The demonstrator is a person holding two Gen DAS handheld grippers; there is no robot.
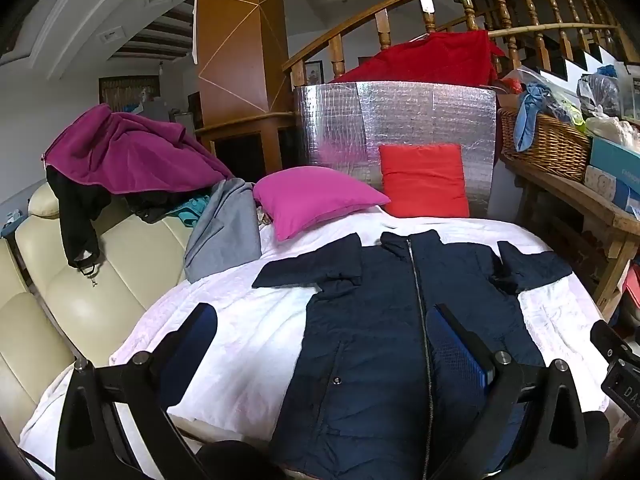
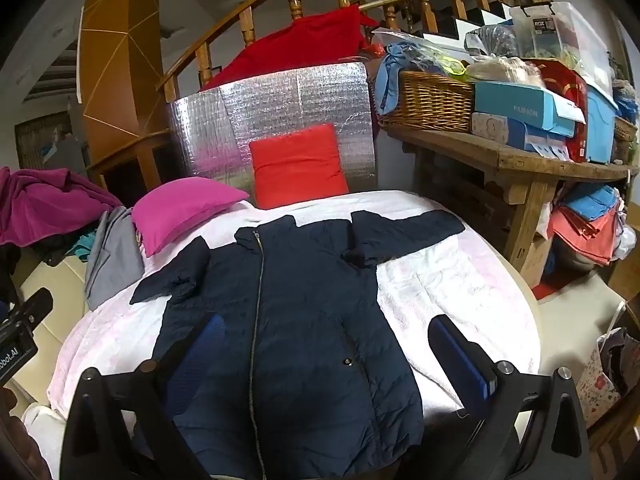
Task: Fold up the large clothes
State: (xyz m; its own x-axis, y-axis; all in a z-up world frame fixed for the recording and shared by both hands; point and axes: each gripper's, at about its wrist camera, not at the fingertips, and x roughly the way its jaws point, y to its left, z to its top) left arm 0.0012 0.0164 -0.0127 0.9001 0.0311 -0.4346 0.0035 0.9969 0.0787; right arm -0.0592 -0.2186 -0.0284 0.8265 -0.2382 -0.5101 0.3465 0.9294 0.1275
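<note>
White bedspread [image 1: 248,320] carries a navy jacket [image 1: 380,340], zipped, front up, both sleeves spread sideways. Pink pillow [image 1: 316,198] and red cushion [image 1: 424,180] lie beyond its collar. Left gripper [image 1: 320,344] and right gripper [image 2: 328,348] hover over the hem, jaws wide apart, empty.

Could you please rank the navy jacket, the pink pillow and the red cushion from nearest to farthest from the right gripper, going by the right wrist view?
From the right gripper:
1. Navy jacket: laid flat on the white cover, directly below the open fingers.
2. Pink pillow: farther back, to the left.
3. Red cushion: farthest, propped against the silver foil panel.
</note>
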